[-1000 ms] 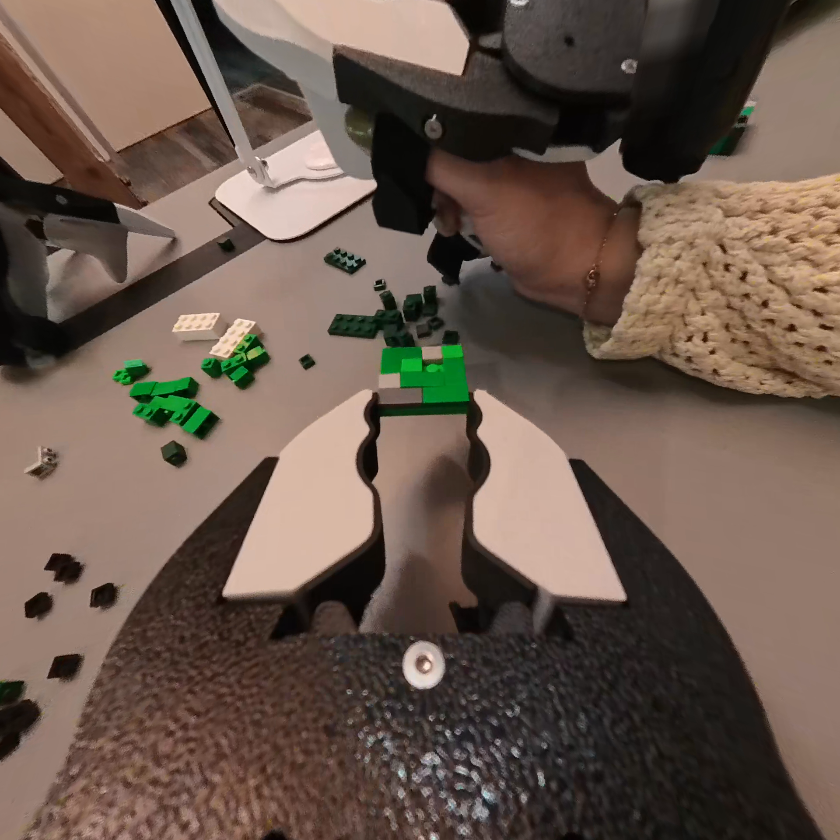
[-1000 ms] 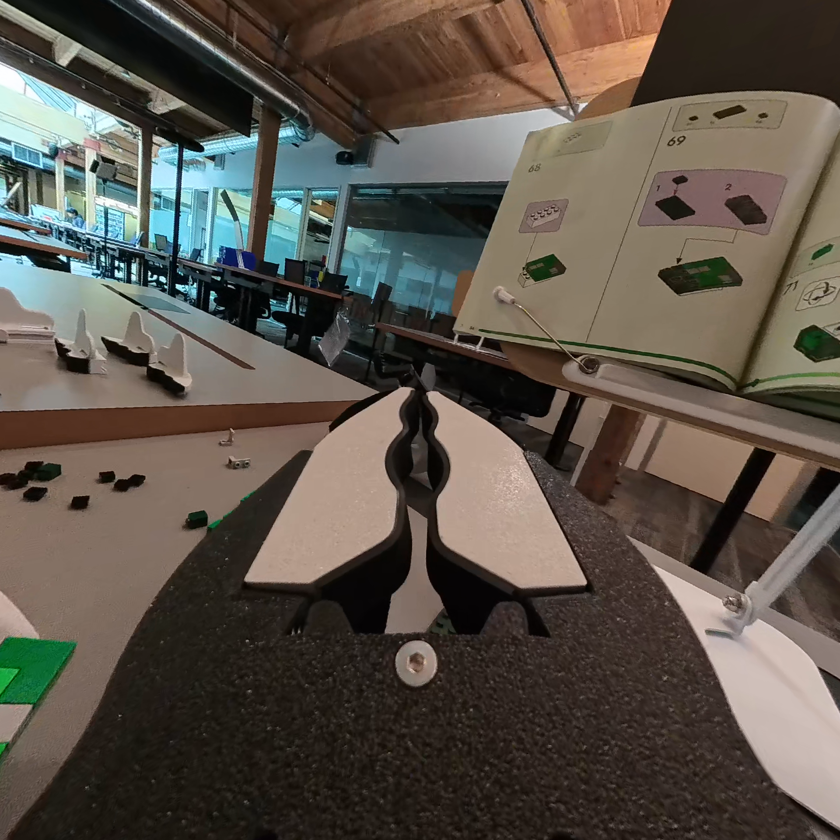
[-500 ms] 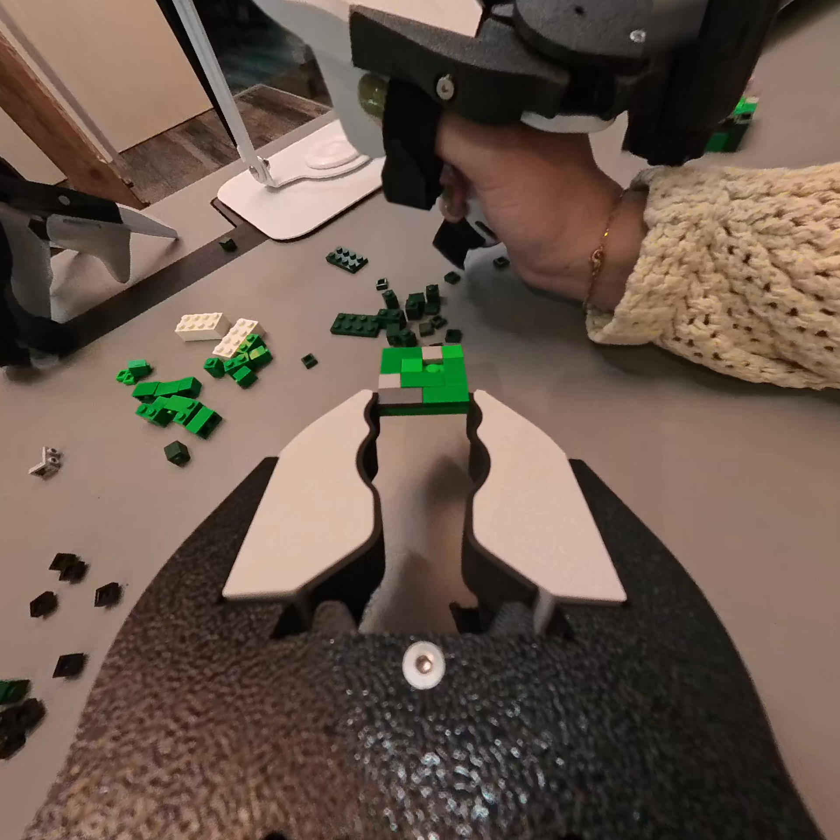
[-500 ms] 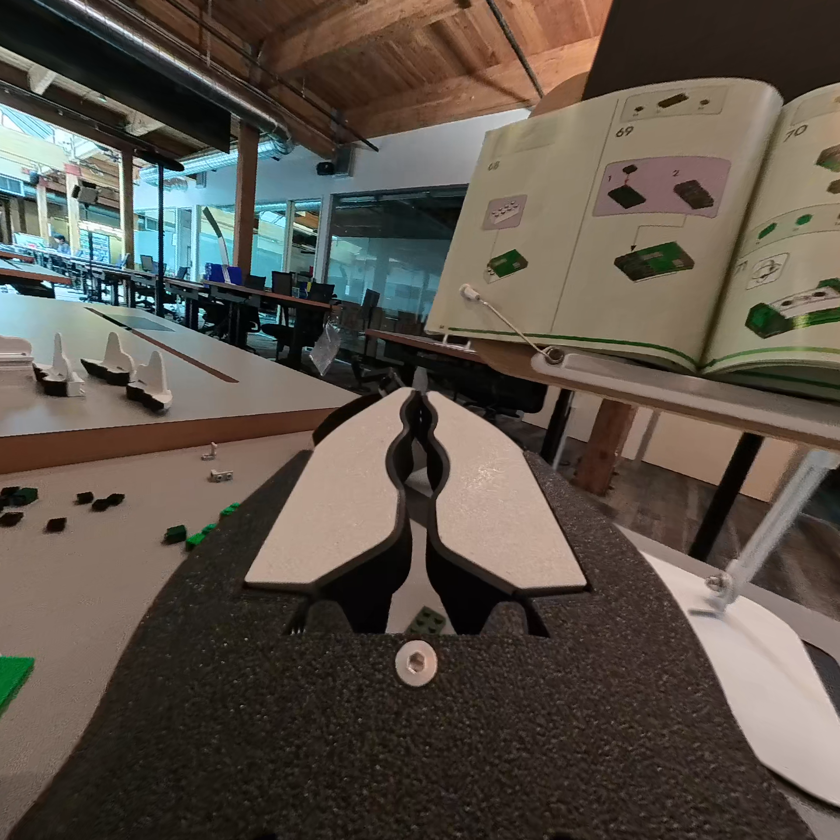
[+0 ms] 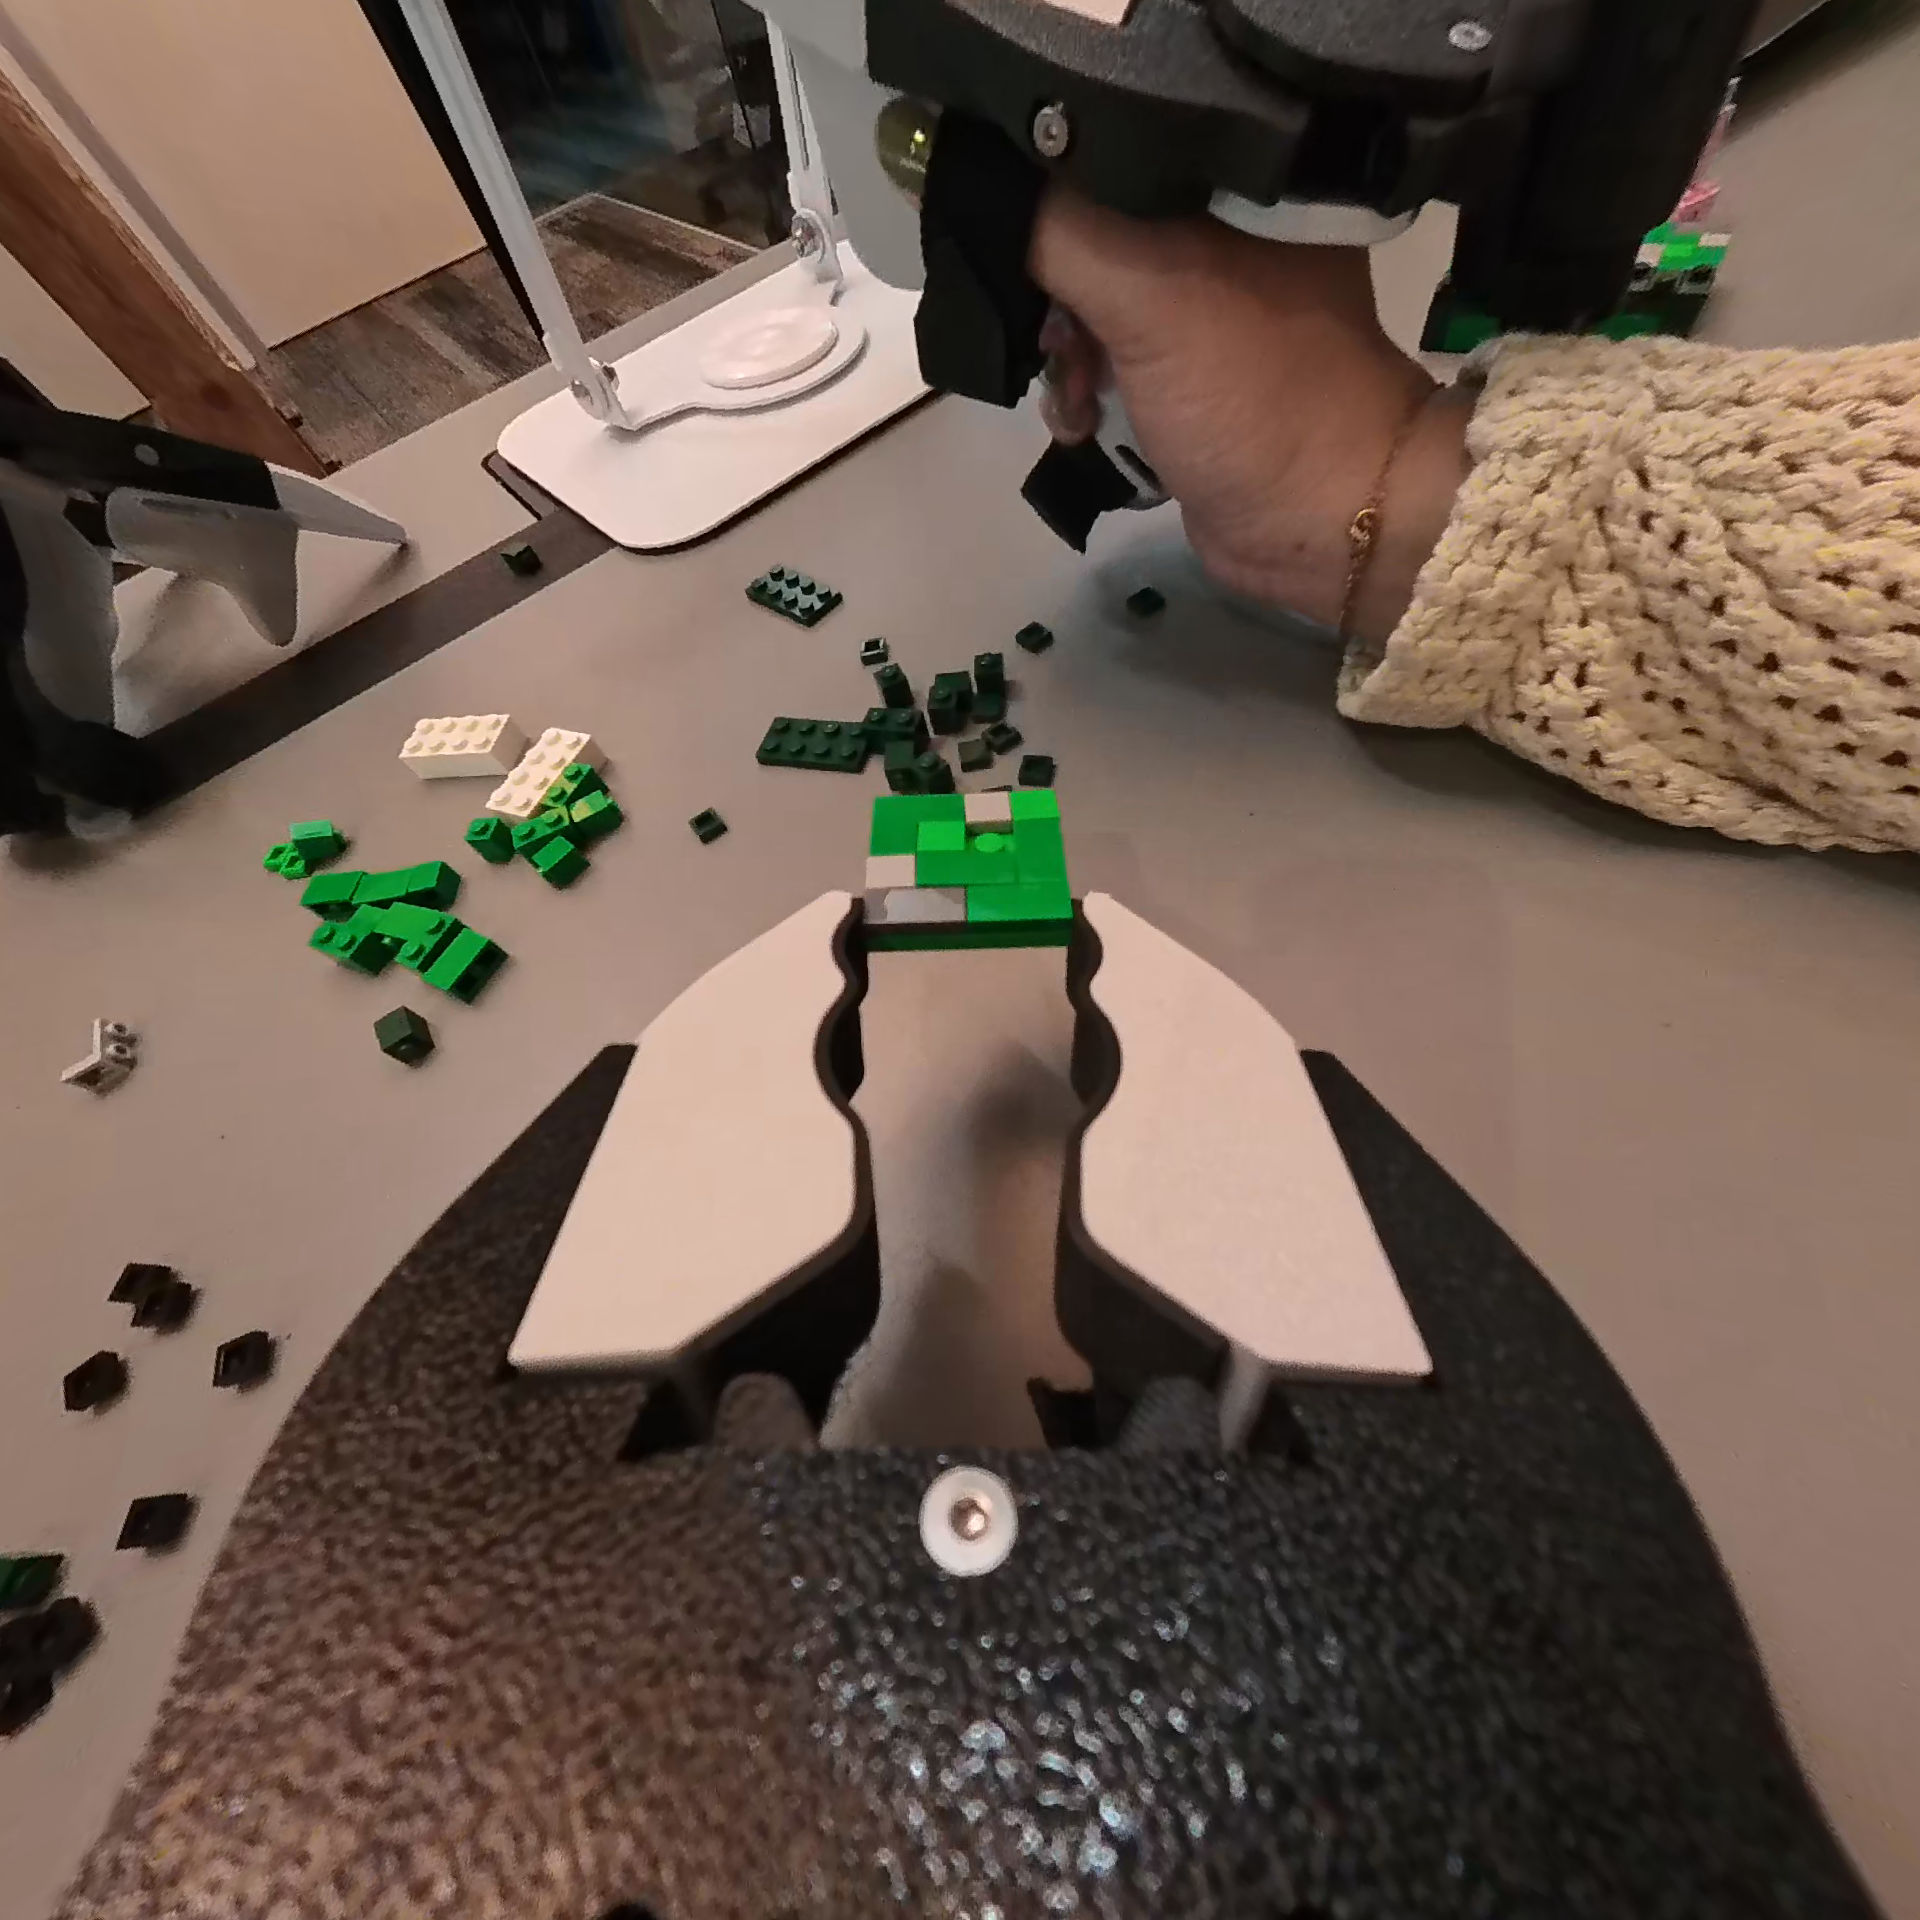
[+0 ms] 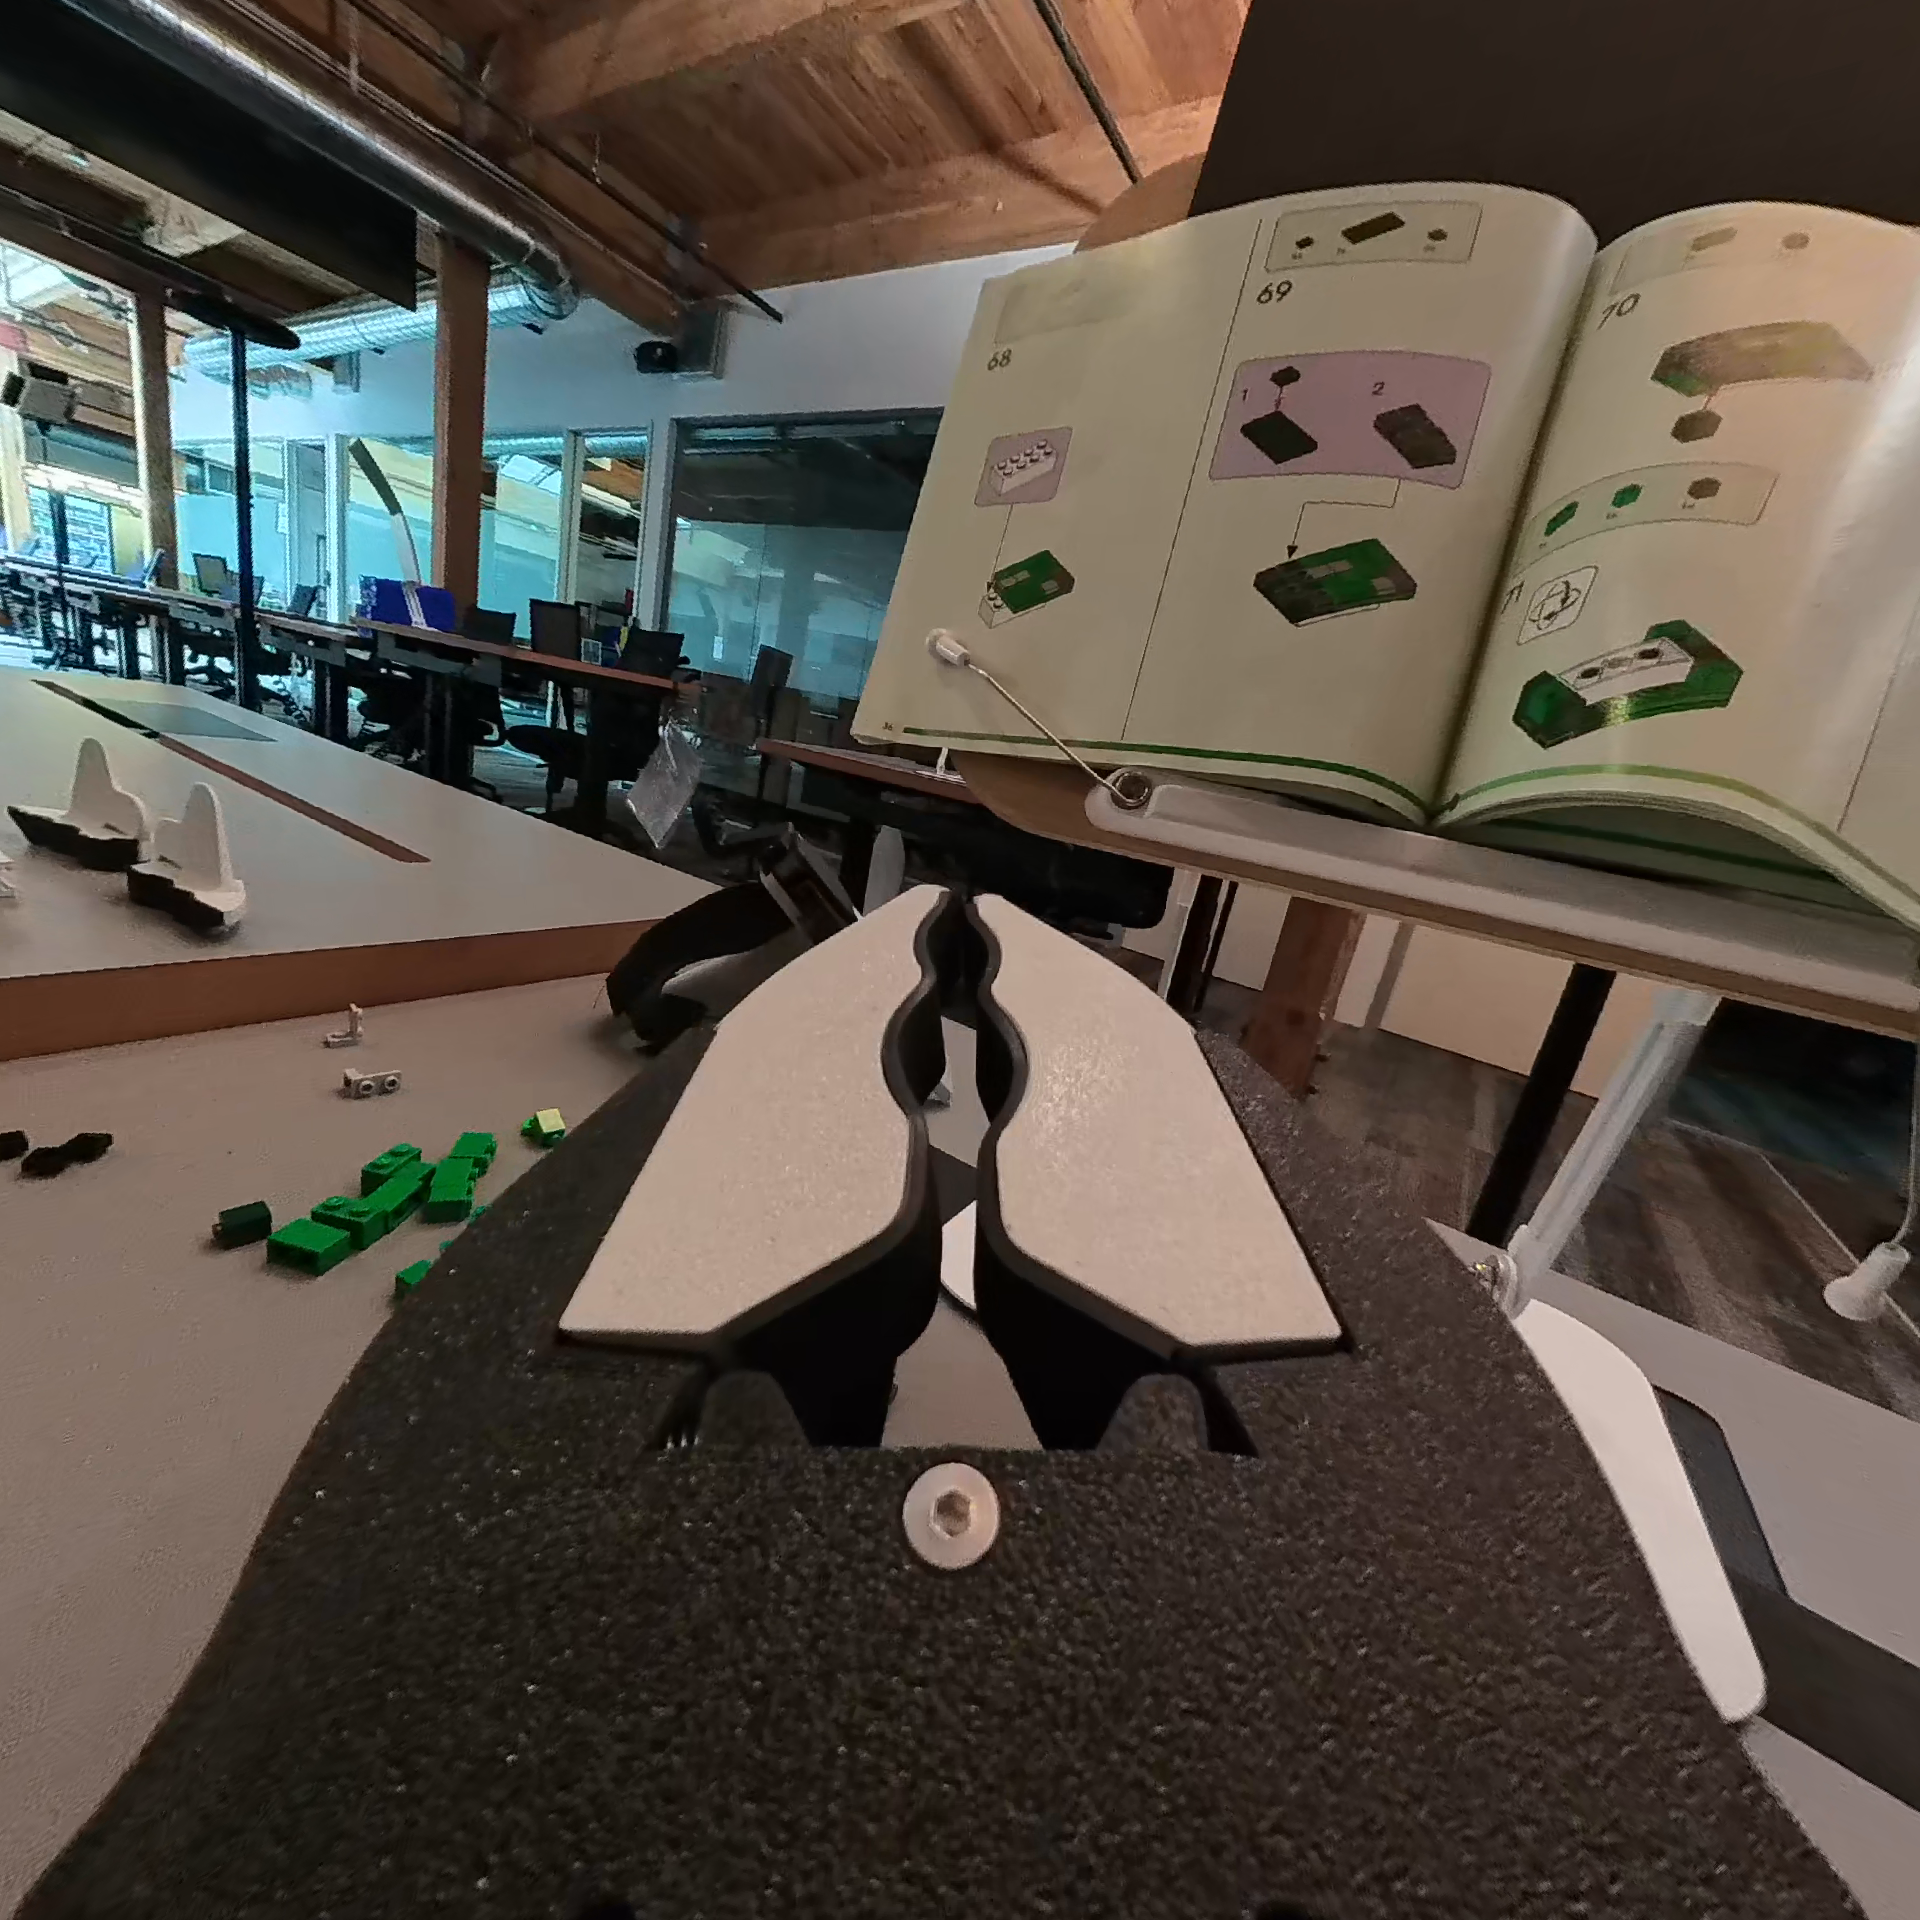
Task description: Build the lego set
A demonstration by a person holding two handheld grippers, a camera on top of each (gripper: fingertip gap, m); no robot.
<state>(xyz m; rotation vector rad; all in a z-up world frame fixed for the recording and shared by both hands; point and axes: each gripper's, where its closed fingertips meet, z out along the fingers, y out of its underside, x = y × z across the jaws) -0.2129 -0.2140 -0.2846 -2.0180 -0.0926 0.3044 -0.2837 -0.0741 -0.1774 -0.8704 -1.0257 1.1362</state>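
Observation:
My left gripper [image 5: 969,920] is shut on the near edge of a flat green lego assembly [image 5: 987,862] with white and grey tiles, which rests on the grey table [image 5: 1351,1039]. My right gripper [image 6: 958,909] is shut with nothing seen between its fingers. It is raised above the table and faces the open instruction book [image 6: 1351,499]. In the left wrist view a hand [image 5: 1226,395] in a cream knit sleeve holds its black body above and behind the assembly.
Loose bricks lie beyond the assembly: a dark green pile [image 5: 925,717], a bright green pile [image 5: 405,914], two white bricks [image 5: 468,743], black pieces [image 5: 156,1299], a grey bracket [image 5: 104,1055]. The book stand's white base [image 5: 727,416] sits at the back. Another green build [image 5: 1662,281] is far right. The grey bracket [image 5: 104,1055] is about 20 centimetres from my left fingertips and 30 centimetres from my right. It is also in sight in the right wrist view [image 6: 366,1082].
The right gripper has lifted off the table and turned right, bringing more of the book into view. The left gripper and the assembly have not moved.

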